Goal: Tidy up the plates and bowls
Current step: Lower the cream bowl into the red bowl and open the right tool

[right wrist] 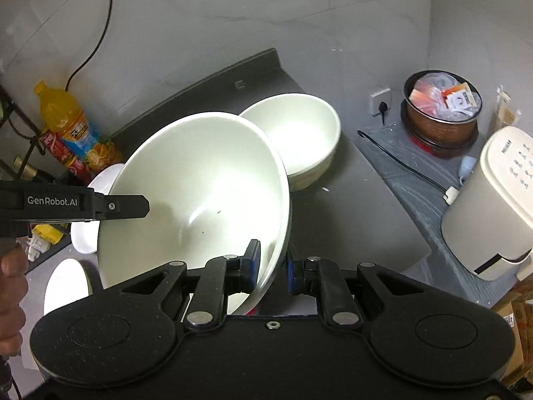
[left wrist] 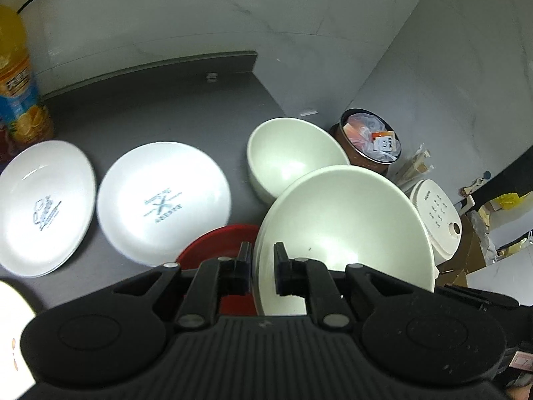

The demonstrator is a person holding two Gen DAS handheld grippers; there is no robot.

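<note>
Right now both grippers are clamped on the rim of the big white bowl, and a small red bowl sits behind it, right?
Nearly: the smaller bowl behind the big white bowl is white, as the right wrist view shows. Left gripper and right gripper do clamp its rim.

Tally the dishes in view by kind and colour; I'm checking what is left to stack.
Cream bowls: 2, the large bowl and the small bowl
White printed plates: 2, the left plate and the middle plate
Red plate: 1
Total: 5, not counting a cropped white shape at the lower-left edge.
</note>
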